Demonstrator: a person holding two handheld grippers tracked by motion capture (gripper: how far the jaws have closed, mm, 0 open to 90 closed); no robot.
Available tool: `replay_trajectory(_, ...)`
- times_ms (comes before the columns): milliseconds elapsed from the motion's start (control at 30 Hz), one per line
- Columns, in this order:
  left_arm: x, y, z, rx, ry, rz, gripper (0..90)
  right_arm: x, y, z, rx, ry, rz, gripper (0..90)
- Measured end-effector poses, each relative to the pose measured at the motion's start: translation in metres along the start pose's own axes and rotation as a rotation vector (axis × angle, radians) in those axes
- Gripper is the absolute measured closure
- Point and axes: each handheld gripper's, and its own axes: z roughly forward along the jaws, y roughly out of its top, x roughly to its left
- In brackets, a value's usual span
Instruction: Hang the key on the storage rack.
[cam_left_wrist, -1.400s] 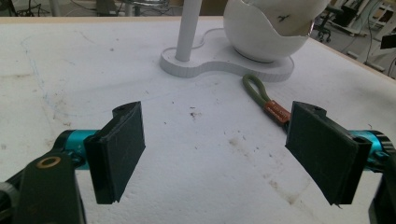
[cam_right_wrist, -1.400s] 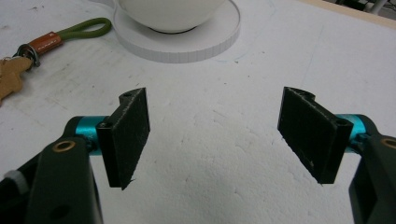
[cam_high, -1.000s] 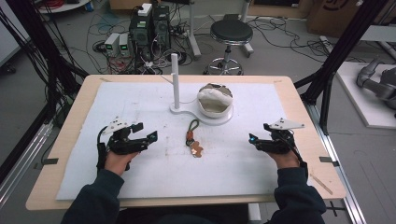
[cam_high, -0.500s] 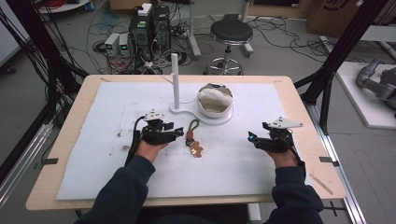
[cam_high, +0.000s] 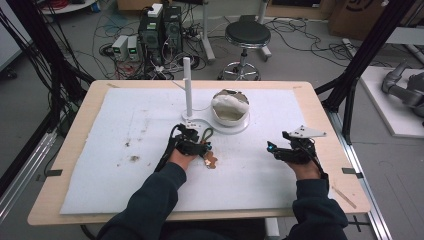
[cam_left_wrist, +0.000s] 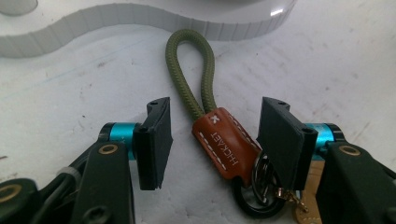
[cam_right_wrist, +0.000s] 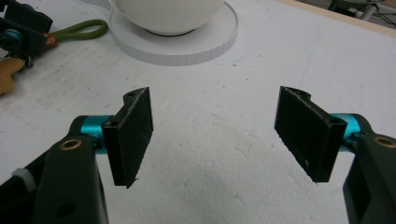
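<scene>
A keychain (cam_high: 206, 146) lies on the white mat, just in front of the white stand's base (cam_high: 222, 129). It has an olive cord loop (cam_left_wrist: 189, 79), a brown leather tab (cam_left_wrist: 224, 142) and metal rings. My left gripper (cam_high: 198, 145) straddles it, with the tab between the jaws (cam_left_wrist: 217, 140). The jaws have just been opening a little; a gap shows beside the left pad, while the right pad is close to the rings. My right gripper (cam_high: 273, 148) rests open on the mat at the right, nothing between its pads (cam_right_wrist: 217, 135).
The stand carries a thin upright post (cam_high: 187, 82) and a white bowl (cam_high: 230, 106) right behind the keychain. Brown stains (cam_high: 134, 158) mark the mat at the left. Black frame legs flank the table; a stool (cam_high: 247, 35) and computers stand beyond it.
My left hand has travelled right and forward from the mat's left side to the keychain, and its jaws have narrowed around the leather tab. The right hand has stayed put.
</scene>
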Motion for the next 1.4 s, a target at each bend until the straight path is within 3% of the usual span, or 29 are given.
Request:
replay_trajectory(33,0.000,0.000,0.000,0.000,0.000,0.000,44.1,0.000,0.000,0.000,0.000,0.000,0.000,28.3)
replay_trajectory(67,-0.004,0.000,0.001,0.015,0.035,0.038,45.2,0.000,0.000,0.001,0.001,0.010,-0.008,28.3)
replay_trajectory(100,-0.004,0.000,0.001,0.015,0.035,0.038,47.4,0.001,0.000,0.002,0.001,0.012,-0.011,28.3)
replay_trajectory(133,-0.007,0.001,0.001,0.022,0.058,0.069,47.4,0.001,0.000,0.002,0.001,0.012,-0.011,28.3)
replay_trajectory(233,-0.010,0.001,-0.001,0.027,0.046,0.090,67.1,0.002,0.001,0.002,0.004,0.013,-0.014,28.3)
replay_trajectory(267,-0.010,0.001,-0.002,0.032,0.040,0.106,68.3,0.002,0.001,0.001,-0.001,0.013,-0.011,28.3)
replay_trajectory(433,-0.007,0.001,-0.003,0.034,0.013,0.095,70.1,0.000,0.000,-0.001,-0.005,0.008,-0.008,28.3)
replay_trajectory(600,0.001,-0.004,-0.010,0.011,-0.012,0.043,70.5,-0.001,0.000,-0.003,-0.009,0.002,-0.003,28.3)
replay_trajectory(667,0.008,-0.007,-0.019,-0.030,-0.038,-0.001,70.6,-0.001,-0.001,-0.003,-0.010,0.004,-0.004,28.4)
replay_trajectory(733,0.012,-0.008,-0.023,-0.052,-0.046,-0.016,70.7,-0.001,-0.001,-0.003,-0.010,0.003,0.001,28.4)
replay_trajectory(800,0.021,-0.011,-0.036,-0.121,-0.066,-0.053,71.0,-0.001,-0.001,-0.003,-0.013,0.002,0.005,28.4)
replay_trajectory(900,0.030,-0.013,-0.050,-0.175,-0.065,-0.074,71.0,-0.001,0.000,-0.003,-0.016,0.003,0.001,28.4)
replay_trajectory(967,0.034,-0.013,-0.055,-0.194,-0.067,-0.080,71.1,-0.001,0.000,-0.003,-0.018,0.004,0.005,28.4)
replay_trajectory(1133,0.047,-0.011,-0.086,-0.319,-0.084,-0.091,71.1,-0.001,0.001,-0.003,-0.020,0.004,0.010,28.4)
replay_trajectory(1400,0.063,0.007,-0.123,-0.444,-0.072,-0.086,71.1,-0.002,0.001,-0.003,-0.027,0.001,0.008,28.4)
